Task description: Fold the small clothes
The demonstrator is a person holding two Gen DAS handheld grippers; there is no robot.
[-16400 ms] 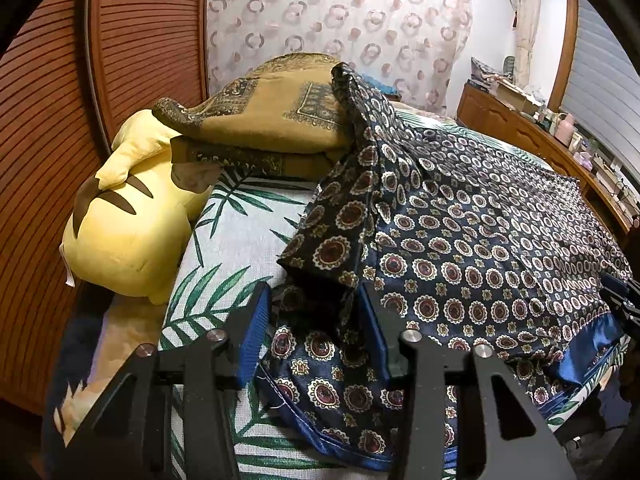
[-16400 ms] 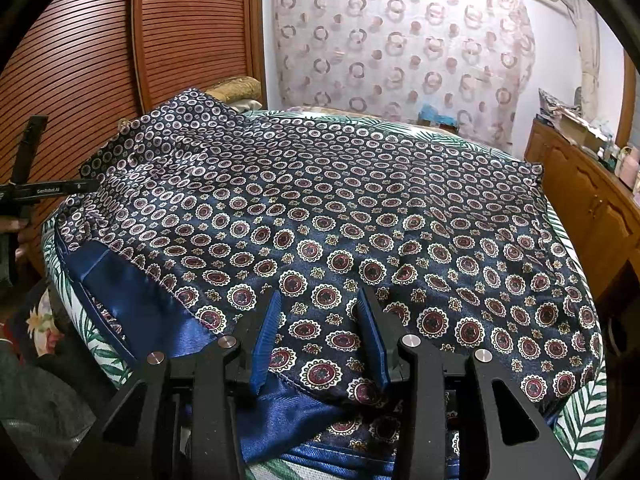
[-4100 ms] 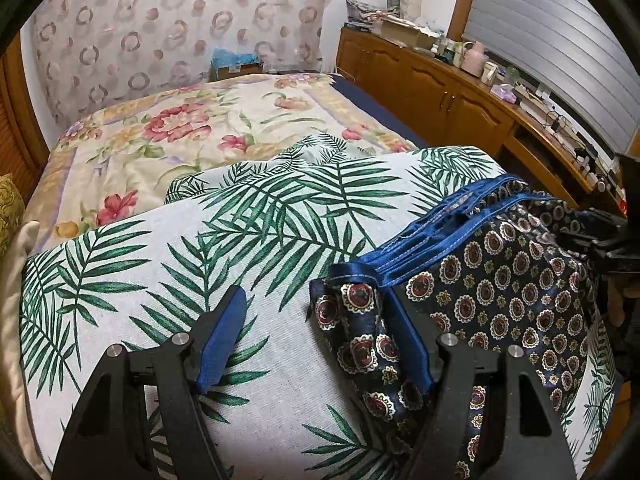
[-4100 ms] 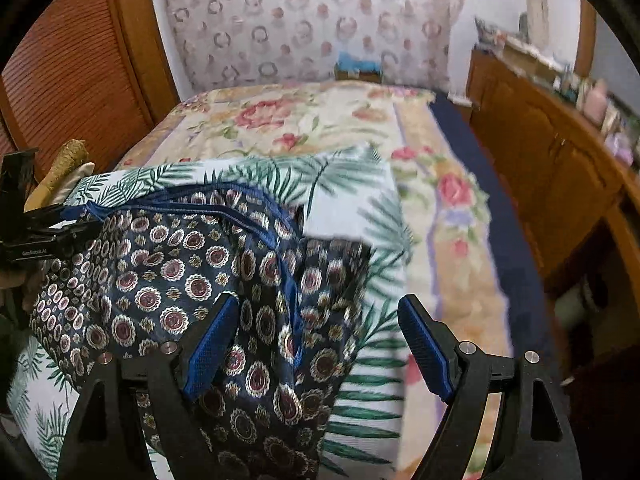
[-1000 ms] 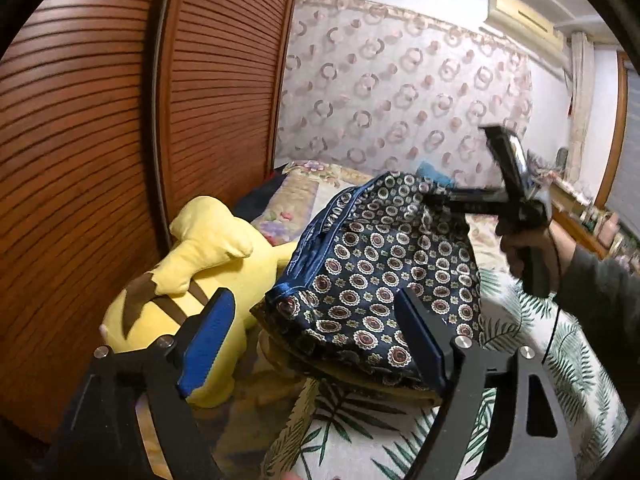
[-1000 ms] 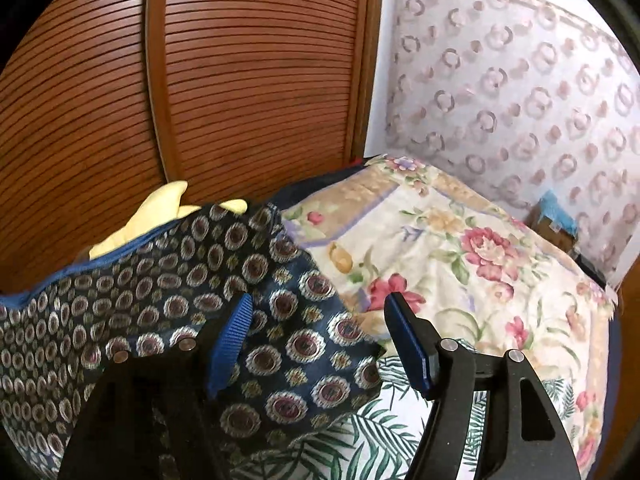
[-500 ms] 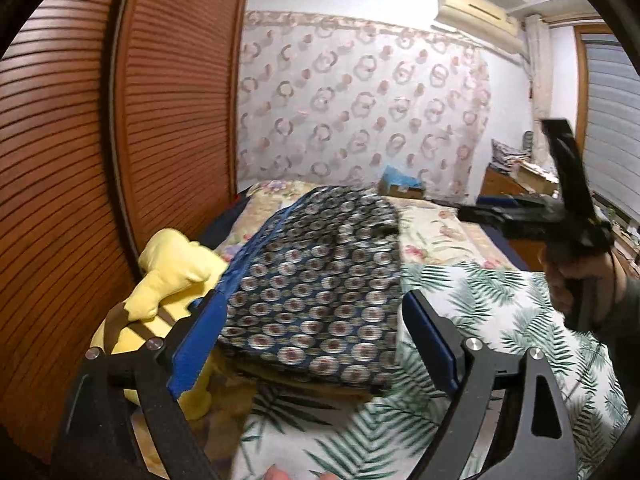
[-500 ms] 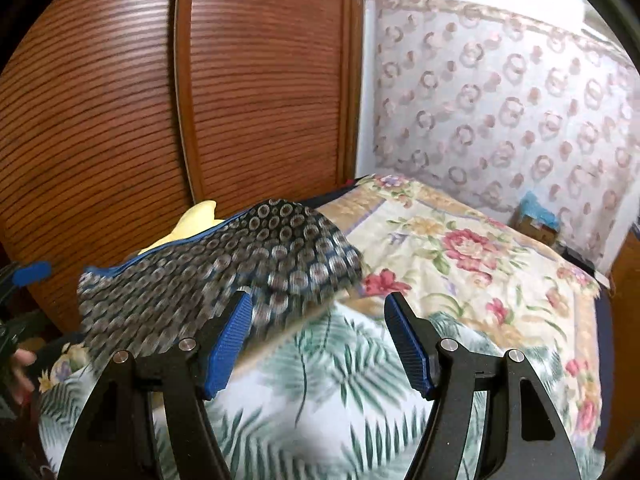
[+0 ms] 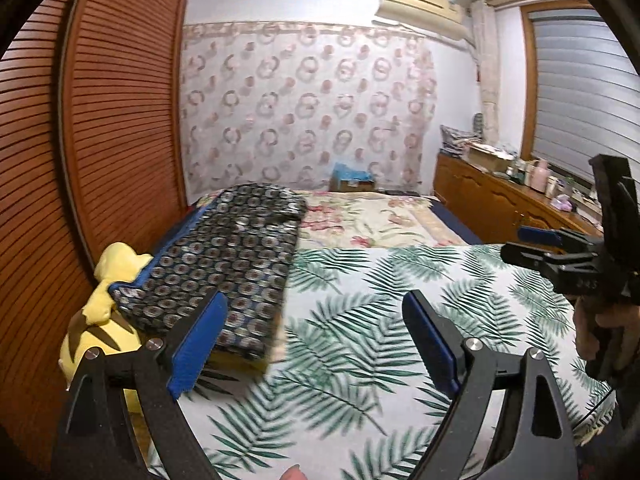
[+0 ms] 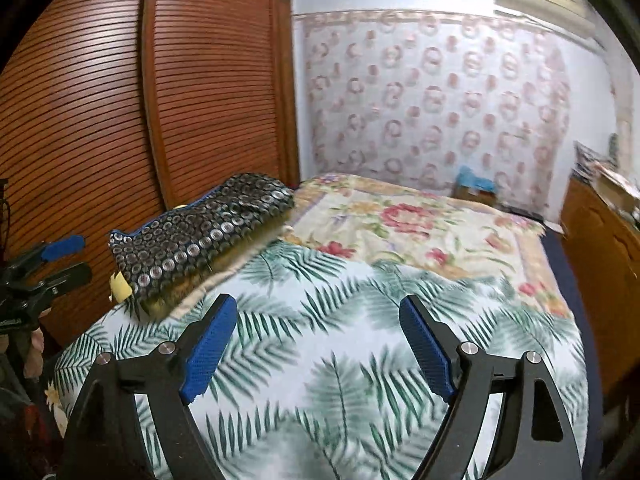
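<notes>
The folded navy garment with round medallions (image 9: 236, 256) (image 10: 200, 232) lies on a stack at the bed's left side, beside the wooden wardrobe. My left gripper (image 9: 316, 340) is open and holds nothing; it hovers over the palm-leaf sheet, just right of the garment's near end. My right gripper (image 10: 318, 344) has its jaws opening, with only the sheet showing between them, well away from the garment. Each gripper also shows at the edge of the other's view: the right gripper (image 9: 560, 248) in a hand, the left gripper (image 10: 44, 264).
A yellow plush toy (image 9: 104, 312) sits under the garment's near end. Beyond the palm-leaf sheet (image 10: 340, 360) lies a floral quilt (image 10: 408, 224). A slatted wardrobe (image 10: 160, 100) bounds the left, a wooden dresser (image 9: 500, 208) with clutter the right.
Both grippers have pulled back and swung right, away from the folded garment, which stays on the stack. The right gripper's jaws stand wider than before.
</notes>
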